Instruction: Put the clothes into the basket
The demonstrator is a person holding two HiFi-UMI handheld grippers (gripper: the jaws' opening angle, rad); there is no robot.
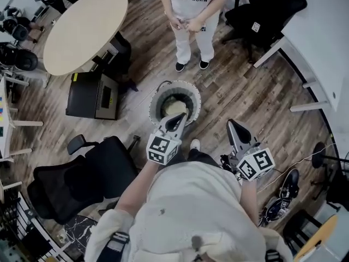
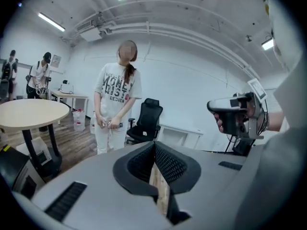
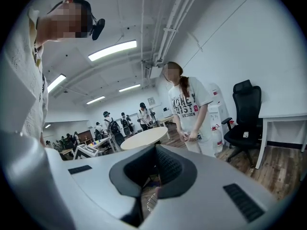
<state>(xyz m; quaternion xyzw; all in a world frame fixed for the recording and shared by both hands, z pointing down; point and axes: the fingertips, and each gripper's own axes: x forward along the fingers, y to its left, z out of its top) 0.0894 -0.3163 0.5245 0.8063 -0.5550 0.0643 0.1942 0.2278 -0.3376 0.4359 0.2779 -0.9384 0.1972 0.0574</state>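
Wearer's pale shirt point(image 1: 191, 212) fills the bottom of the head view. Left gripper point(image 1: 176, 120) reaches out at 11 o'clock from it, jaws pressed together with nothing between them; in the head view its tip overlaps the near rim of the basket point(image 1: 155, 100). Right gripper point(image 1: 234, 127) sits at 1 o'clock, jaws likewise together and empty, over the wood floor point(image 1: 234, 91) beside the basket.

Basket is round and pale-rimmed, on the floor at 12 o'clock. Pale clothes point(image 1: 174, 107) lie inside it.

Bystander point(image 1: 191, 15) in a white printed tee stands beyond the basket at 12 o'clock, hands clasped. Round table point(image 1: 82, 29) at 10 o'clock. Black box point(image 1: 92, 96) at the basket's 9 o'clock. Black office chair point(image 1: 92, 179) at its 8 o'clock.
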